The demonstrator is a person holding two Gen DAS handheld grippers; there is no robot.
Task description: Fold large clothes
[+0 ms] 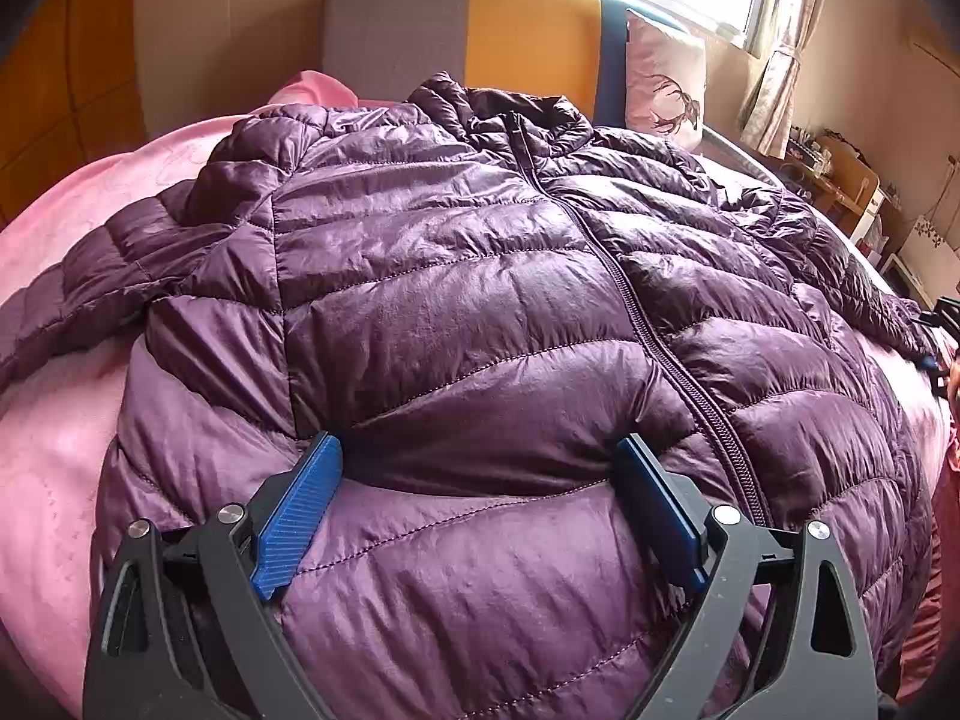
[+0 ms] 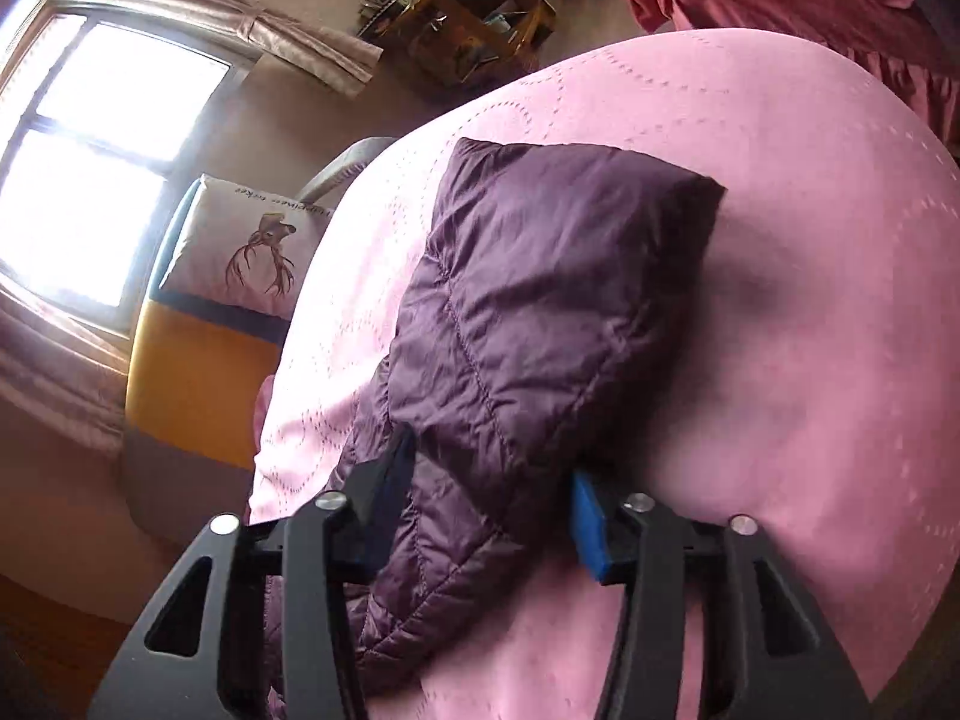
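We see the purple jacket (image 1: 480,276) spread front-up and zipped on the pink bed (image 1: 66,438), collar toward the headboard (image 1: 462,30), laid flat so it can be folded. Left gripper (image 1: 480,456) is wide open, pads pressed into the lower front panel with a puffed ridge between them, not clamped (probably pinning it in place). Right gripper (image 2: 492,480) straddles the sleeve (image 2: 540,300), which lies out to the side on the bed; whether its pads press on it, we cannot tell. Pillow (image 2: 252,240) has a deer print and a line of writing, too small to read reliably. No brand visible on the jacket.
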